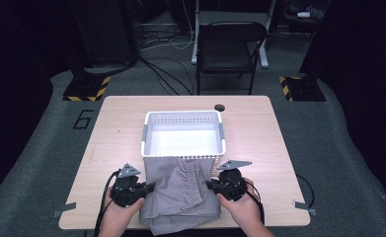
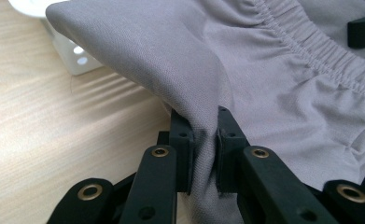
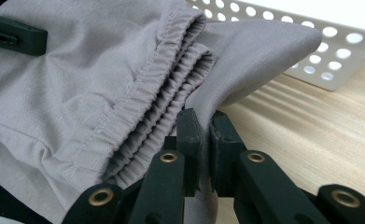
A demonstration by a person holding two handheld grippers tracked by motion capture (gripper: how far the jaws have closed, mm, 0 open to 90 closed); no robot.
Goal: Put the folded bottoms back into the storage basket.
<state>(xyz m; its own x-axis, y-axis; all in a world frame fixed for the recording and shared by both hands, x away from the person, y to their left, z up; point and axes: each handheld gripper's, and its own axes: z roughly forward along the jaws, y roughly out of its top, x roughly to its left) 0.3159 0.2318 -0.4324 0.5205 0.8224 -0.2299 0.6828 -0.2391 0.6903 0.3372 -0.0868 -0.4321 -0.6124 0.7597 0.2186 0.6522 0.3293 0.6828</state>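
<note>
- Two grippers, both clamped on cloth: the left gripper (image 2: 203, 140) has its jaws drawn narrow with a fold of the grey garment (image 2: 245, 70) pinched between them; the right gripper (image 3: 204, 140) likewise pinches the opposite side edge.
- Between the two grips we hold the garment folded, its far fold resting against the near wall of the white basket (image 1: 183, 150), its near end hanging at the table (image 1: 259, 128) edge by our hands.
- Just left of the right gripper's fingers (image 3: 189, 135) we note the gathered elastic waistband (image 3: 166, 79), stacked in layers.
- Risk one, in our judgement: each pinch takes a thin bite near the cloth's edge, so a quick lift could let a layer slip out and the fold fall open.
- Risk two: the far fold touches the basket wall; pushing forward without lifting could catch the rim or shove the basket along.
- Risk three: uneven lifting by the two hands would let the stacked layers slide apart.
- The gripper views give us the pinch itself and the waistband stitching; the high view gives us the basket's bare interior (image 1: 180, 140), the garment's whole outline, and a chair (image 1: 230, 47) well beyond the table.
</note>
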